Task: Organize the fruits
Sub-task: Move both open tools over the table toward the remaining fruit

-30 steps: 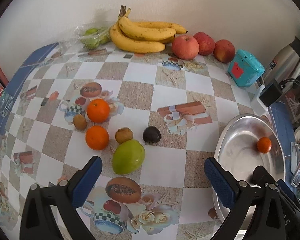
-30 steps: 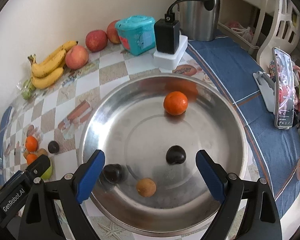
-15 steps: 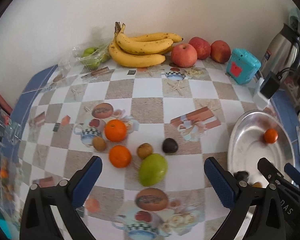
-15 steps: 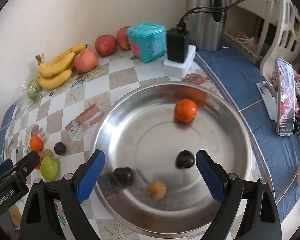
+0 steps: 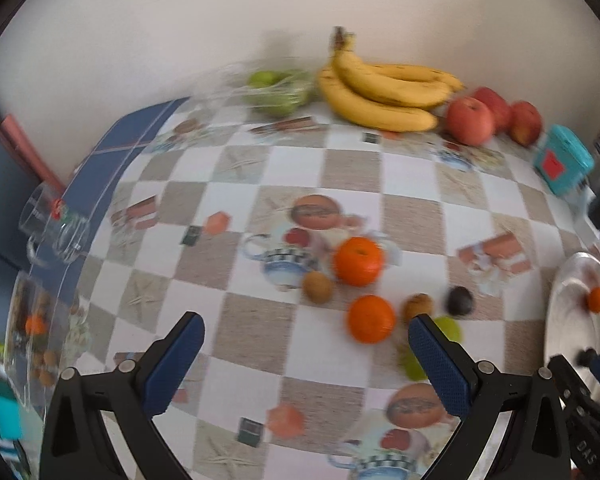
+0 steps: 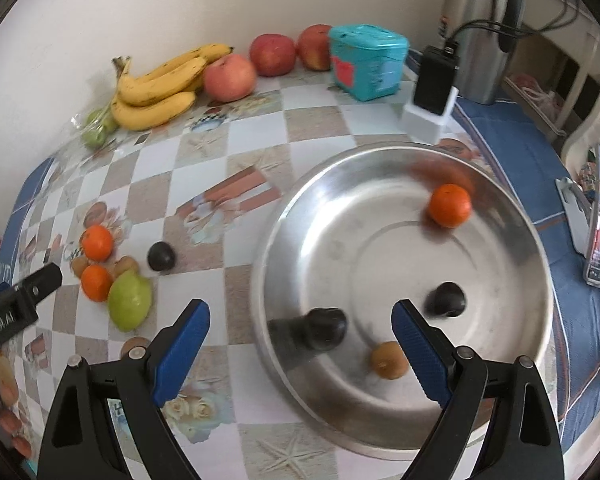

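A steel bowl holds an orange, two dark plums and a small brown fruit. My right gripper hangs open over the bowl's near left rim, holding nothing. On the checked cloth to the left lie two oranges, a green fruit, a dark plum and small brown fruits. My left gripper is open and empty, near these fruits, its right finger covering part of the green fruit. The bowl shows at that view's right edge.
Bananas, three red apples and a bag of green fruit line the wall. A teal box, a black charger on a white block and a steel kettle stand behind the bowl. A glass lies at left.
Both views have swung left. The left gripper now sits further left, so the loose fruits lie to its right. The right gripper has drifted from over the bowl's middle toward its left rim.
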`<action>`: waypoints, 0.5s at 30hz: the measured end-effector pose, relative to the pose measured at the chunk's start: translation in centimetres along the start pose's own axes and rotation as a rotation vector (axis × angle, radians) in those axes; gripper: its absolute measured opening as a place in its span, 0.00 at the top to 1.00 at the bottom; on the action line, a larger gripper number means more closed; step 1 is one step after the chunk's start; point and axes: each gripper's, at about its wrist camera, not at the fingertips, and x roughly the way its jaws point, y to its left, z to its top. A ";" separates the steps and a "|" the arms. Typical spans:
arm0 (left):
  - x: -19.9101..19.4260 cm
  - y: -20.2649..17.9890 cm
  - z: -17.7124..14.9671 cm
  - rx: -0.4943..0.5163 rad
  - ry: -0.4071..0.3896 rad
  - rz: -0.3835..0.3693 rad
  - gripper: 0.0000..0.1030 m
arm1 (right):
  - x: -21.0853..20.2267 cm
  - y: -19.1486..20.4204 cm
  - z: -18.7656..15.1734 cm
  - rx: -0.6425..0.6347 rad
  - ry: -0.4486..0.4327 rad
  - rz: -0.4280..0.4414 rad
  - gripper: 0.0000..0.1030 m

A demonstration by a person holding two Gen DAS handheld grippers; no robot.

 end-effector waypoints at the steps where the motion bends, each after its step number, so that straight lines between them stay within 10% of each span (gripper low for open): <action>1: 0.1 0.7 0.1 -0.020 0.002 0.008 0.00 | -0.1 0.4 0.0 -0.007 -0.004 0.006 0.10; 15: 0.6 4.7 0.3 -0.146 0.030 -0.072 0.00 | 0.1 5.7 -0.5 -0.092 0.012 0.110 0.10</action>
